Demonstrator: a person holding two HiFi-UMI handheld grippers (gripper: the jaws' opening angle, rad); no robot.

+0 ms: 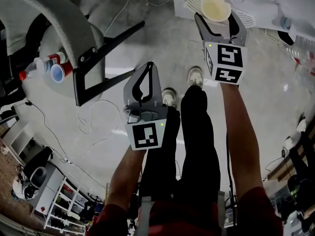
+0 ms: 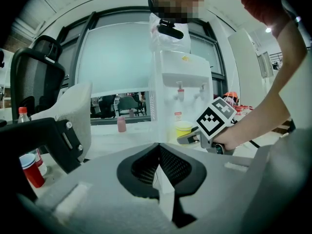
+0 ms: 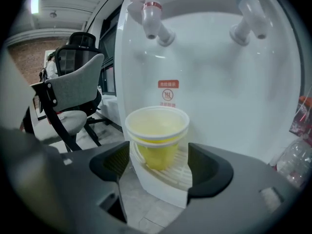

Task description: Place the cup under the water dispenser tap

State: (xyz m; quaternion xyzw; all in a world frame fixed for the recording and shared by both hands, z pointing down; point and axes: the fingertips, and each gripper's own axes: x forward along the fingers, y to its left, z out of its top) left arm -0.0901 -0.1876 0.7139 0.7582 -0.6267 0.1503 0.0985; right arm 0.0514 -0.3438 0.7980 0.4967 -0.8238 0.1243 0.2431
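A yellow paper cup [image 3: 157, 135] with a white rim stands upright on the white drip tray [image 3: 170, 179] of the water dispenser [image 3: 209, 82], below its red tap [image 3: 153, 21]; the blue tap [image 3: 248, 18] is to the right. My right gripper [image 3: 158, 162] is open, its jaws flanking the cup with a gap on each side. From the head view the cup [image 1: 215, 6] sits between the right gripper [image 1: 216, 16] fingers. My left gripper [image 1: 147, 69] hangs lower over the floor, shut on nothing. The left gripper view shows the left gripper [image 2: 158, 150] aimed at the dispenser [image 2: 180, 82] and cup [image 2: 183, 129].
A grey office chair [image 1: 49, 28] stands to the left, with red cups [image 1: 59, 70] and a bottle on its seat. Cables [image 1: 93, 117] trail over the floor. The person's legs [image 1: 197, 132] are below. Clear bottles [image 3: 297, 165] stand right of the dispenser.
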